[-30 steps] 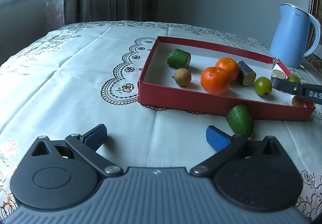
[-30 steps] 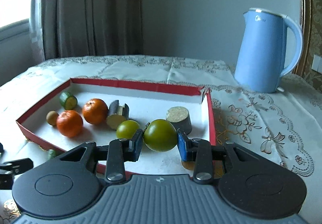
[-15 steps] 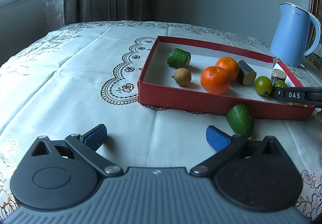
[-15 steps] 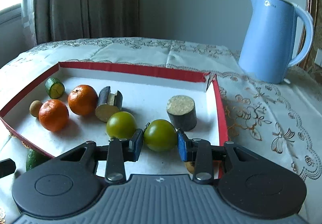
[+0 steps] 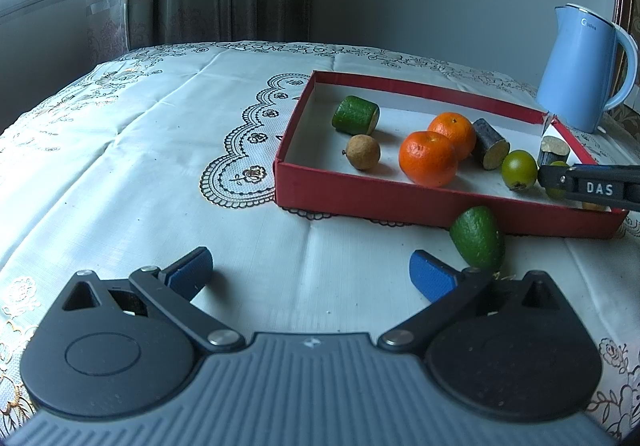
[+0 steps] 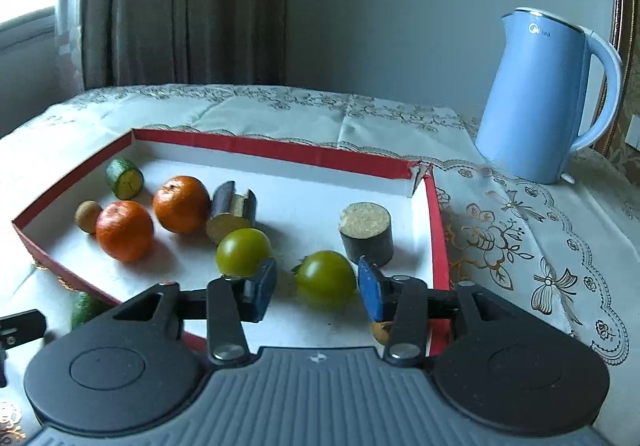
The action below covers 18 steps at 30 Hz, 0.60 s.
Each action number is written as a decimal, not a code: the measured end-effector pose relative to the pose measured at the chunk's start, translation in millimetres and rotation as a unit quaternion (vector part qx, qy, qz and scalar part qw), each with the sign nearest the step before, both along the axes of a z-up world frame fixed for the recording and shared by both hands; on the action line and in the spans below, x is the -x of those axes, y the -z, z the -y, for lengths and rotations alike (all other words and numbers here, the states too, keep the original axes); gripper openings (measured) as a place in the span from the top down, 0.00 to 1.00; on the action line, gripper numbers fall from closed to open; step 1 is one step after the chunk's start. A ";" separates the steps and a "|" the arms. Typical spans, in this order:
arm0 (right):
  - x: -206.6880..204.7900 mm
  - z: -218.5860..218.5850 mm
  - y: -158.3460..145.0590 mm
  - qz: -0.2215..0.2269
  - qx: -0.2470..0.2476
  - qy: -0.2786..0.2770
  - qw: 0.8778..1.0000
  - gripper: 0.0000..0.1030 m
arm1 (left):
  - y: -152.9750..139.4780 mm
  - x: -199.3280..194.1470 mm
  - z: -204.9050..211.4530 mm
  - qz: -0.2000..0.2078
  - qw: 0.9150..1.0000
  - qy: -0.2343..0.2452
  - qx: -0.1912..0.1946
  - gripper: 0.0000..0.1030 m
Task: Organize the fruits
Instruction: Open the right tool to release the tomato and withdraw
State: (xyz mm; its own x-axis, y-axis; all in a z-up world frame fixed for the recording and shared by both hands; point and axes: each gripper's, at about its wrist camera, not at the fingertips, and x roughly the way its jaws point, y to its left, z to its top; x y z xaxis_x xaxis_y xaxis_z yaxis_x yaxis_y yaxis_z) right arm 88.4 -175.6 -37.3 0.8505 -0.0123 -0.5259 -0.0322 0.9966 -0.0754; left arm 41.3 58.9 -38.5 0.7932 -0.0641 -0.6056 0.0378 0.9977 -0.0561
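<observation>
A red tray [image 5: 384, 197] [image 6: 436, 230] holds two oranges [image 5: 428, 157] [image 6: 124, 230], a second green tomato [image 5: 519, 169] [image 6: 243, 252], a small brown fruit [image 5: 363, 151], a cucumber piece [image 5: 356, 115] and two dark cut stalks [image 6: 365, 232]. My right gripper [image 6: 318, 286] is open over the tray; a green tomato [image 6: 326, 278] lies on the tray floor between its blue pads, apart from both. My left gripper [image 5: 310, 274] is open and empty over the cloth. A green avocado [image 5: 478, 238] lies on the cloth by its right finger [image 5: 432, 276], against the tray's front wall.
A blue kettle [image 6: 536, 101] [image 5: 580, 69] stands behind the tray's far right corner. A small brown fruit [image 6: 382, 330] lies under my right gripper's right finger. The lace-patterned tablecloth [image 5: 140, 149] covers the table; curtains hang behind.
My right gripper moved forward and down into the tray, then opened; the green tomato it held now rests on the tray floor. The left gripper has not moved.
</observation>
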 end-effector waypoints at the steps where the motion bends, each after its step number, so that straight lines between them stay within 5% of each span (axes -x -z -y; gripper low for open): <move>1: 1.1 0.1 -0.1 0.000 -0.002 -0.003 1.000 0.55 | -0.1 -0.5 0.7 0.000 1.000 0.000 0.000 0.00; 18: 22.6 8.4 1.4 0.014 -0.016 -0.006 1.000 0.47 | -0.4 -1.0 1.7 -0.001 1.000 0.000 -0.001 0.00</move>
